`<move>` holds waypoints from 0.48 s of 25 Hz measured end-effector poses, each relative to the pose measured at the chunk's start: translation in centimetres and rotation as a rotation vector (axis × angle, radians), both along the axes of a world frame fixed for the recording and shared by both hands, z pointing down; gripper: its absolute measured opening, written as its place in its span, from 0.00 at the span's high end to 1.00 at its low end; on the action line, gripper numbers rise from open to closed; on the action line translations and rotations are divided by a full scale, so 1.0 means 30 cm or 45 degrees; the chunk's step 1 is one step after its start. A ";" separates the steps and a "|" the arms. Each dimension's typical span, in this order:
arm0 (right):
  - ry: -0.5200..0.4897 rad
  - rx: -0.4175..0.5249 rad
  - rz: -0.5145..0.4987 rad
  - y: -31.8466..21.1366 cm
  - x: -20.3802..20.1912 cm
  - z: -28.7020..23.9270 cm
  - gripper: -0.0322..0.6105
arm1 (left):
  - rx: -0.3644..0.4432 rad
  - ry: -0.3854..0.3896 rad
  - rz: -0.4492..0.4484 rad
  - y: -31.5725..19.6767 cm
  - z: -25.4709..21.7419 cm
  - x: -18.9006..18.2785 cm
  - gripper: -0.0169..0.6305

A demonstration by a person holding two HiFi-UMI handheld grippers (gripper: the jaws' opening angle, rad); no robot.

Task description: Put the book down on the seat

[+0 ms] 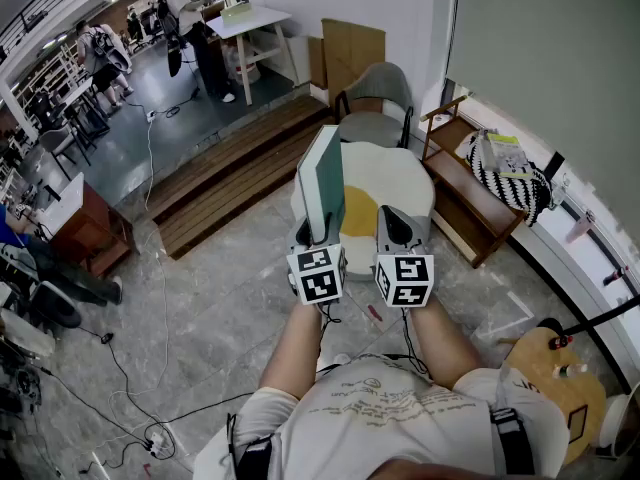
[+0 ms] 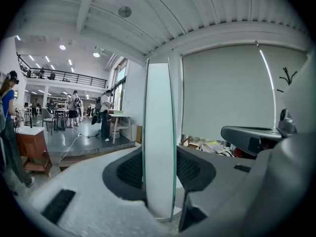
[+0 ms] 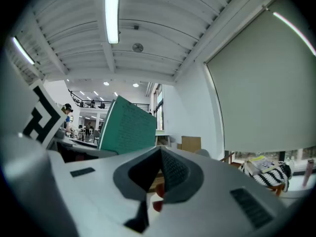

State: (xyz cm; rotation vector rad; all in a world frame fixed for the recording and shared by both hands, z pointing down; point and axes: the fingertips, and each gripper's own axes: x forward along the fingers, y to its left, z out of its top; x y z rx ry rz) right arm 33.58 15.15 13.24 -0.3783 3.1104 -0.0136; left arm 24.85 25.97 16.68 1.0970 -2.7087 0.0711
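A thin teal-covered book [image 1: 322,180] stands upright on edge, and my left gripper [image 1: 318,236] is shut on its lower edge. In the left gripper view the book [image 2: 159,132] rises between the two dark pads [image 2: 129,171] of that left gripper [image 2: 160,174]. It hangs above the near rim of a low white seat [image 1: 398,173] with a yellow patch. My right gripper [image 1: 396,226] is beside the left one, shut and empty. In the right gripper view the right gripper [image 3: 159,157] has its pads together, with the book [image 3: 128,130] off to its left.
A grey chair [image 1: 375,103] stands behind the seat. A wooden bench [image 1: 462,198] at the right carries a striped bag [image 1: 505,173]. Wooden steps [image 1: 230,183] run on the left, cables [image 1: 130,368] lie on the floor, and people stand far back.
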 end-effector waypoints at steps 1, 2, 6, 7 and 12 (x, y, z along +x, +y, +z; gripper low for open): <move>0.002 0.003 -0.005 0.009 -0.010 -0.001 0.91 | 0.006 -0.006 0.000 0.004 -0.007 -0.009 0.70; 0.003 0.005 -0.010 0.016 -0.020 -0.002 0.91 | 0.012 -0.010 -0.001 0.008 -0.013 -0.018 0.70; -0.020 -0.026 -0.023 0.019 -0.050 -0.003 0.91 | 0.022 -0.016 0.000 0.010 -0.019 -0.046 0.70; -0.029 -0.042 -0.025 0.015 -0.055 -0.004 0.91 | 0.022 -0.030 -0.003 0.011 -0.020 -0.057 0.70; -0.039 -0.036 -0.021 -0.001 -0.089 -0.022 0.91 | 0.032 -0.013 0.001 0.007 -0.031 -0.082 0.70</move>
